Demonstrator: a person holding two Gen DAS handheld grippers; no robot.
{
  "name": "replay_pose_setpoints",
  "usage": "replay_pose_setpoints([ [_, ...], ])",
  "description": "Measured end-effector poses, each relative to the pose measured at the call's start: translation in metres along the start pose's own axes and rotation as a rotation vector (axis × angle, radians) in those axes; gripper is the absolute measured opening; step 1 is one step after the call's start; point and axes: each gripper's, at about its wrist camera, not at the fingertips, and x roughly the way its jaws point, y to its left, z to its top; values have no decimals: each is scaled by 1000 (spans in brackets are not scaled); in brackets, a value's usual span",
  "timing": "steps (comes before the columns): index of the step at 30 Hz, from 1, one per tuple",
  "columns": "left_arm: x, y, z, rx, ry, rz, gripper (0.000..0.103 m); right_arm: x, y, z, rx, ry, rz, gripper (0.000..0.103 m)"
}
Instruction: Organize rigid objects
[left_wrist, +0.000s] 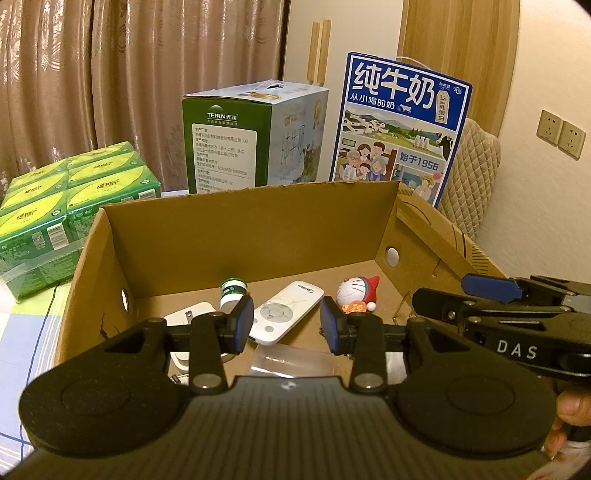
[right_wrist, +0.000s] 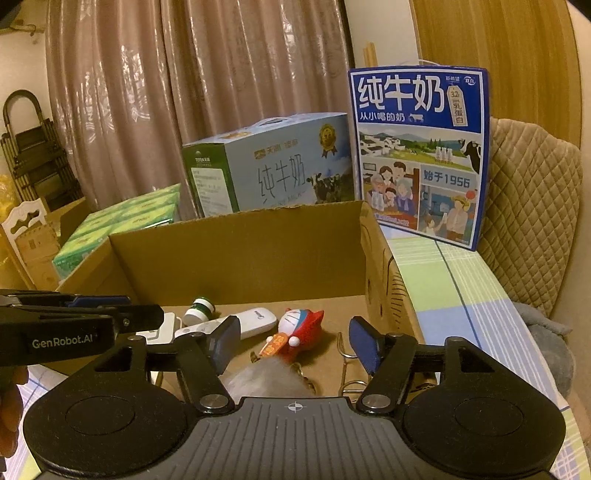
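Hovering above the near rim of an open cardboard box, both grippers point down into it. The left gripper has its blue pads drawn in as narrow as they go, with nothing caught between them. The right gripper stands with its jaws parted and nothing pressed between the pads — a grey fluffy thing lies just below the gap, with a brass-coloured ring at its edge, and what it is cannot be told.

On the box floor lie the sorted things: a white remote set on a slant, a small bottle with a green-banded white cap on its side near the far wall, a white plug adapter to the left of the remote, and a Doraemon figure (blue-and-white face, red hat, an orange tag at its foot) to the right. A clear plastic piece rests nearer the front, and a thin metal wire clip lies by the right wall.

Behind the box stand two milk cartons — a green-and-pale one and a taller blue one — with green tissue packs off to the left. All rest on a checked cloth.
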Motion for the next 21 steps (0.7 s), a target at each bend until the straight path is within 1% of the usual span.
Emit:
replay_pose_setpoints([
  [16, -3, 1, 0, -1, -7, 11, 34, 1, 2, -2, -25, 6, 0, 65],
  [18, -5, 2, 1, -1, -10, 18, 36, 0, 1, -2, -14, 8, 3, 65],
  [20, -8, 1, 2, -4, -16, 31, 44, -3, 0, -1, -4, 10, 5, 65],
  [21, -11, 1, 2, -6, -22, 39, 45, -4, 0, -1, -2, 7, 5, 65],
])
